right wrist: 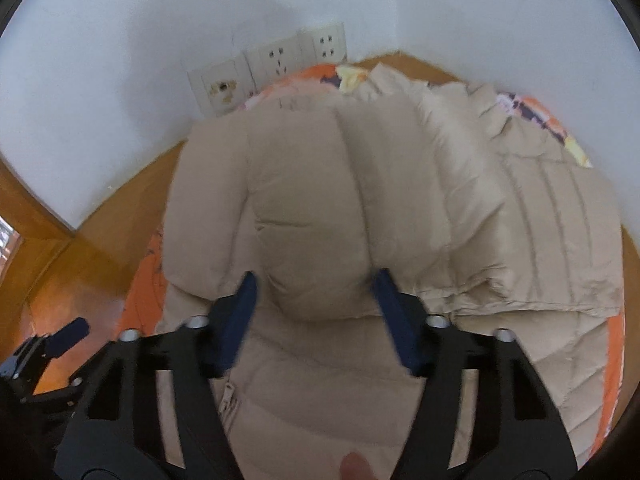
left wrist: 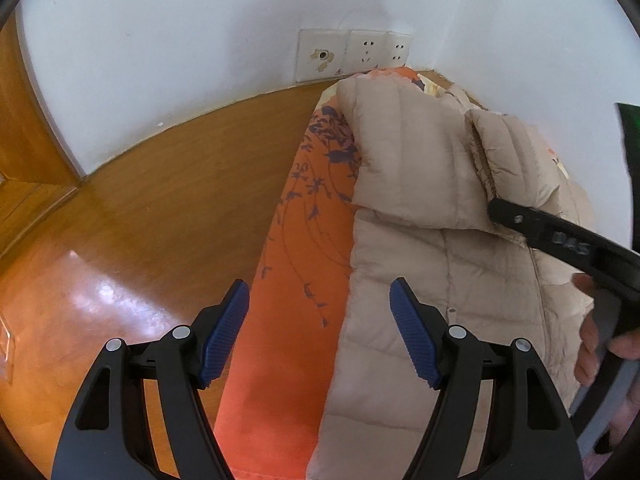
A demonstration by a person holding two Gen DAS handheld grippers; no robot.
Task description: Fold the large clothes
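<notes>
A beige quilted down jacket lies on an orange cloth with purple flowers, with parts of it folded over on top. My left gripper hovers open over the jacket's left edge and the cloth, with nothing between its blue pads. The right gripper is shut on a puffy folded lobe of the jacket, which bulges between its pads. In the left wrist view, one of the right gripper's black fingers lies across the jacket, with a hand behind it. The left gripper's fingers show at the lower left of the right wrist view.
The cloth lies on a glossy wooden surface that runs up to a white wall with several sockets. A wooden frame stands at the left. A dark object is at the right edge.
</notes>
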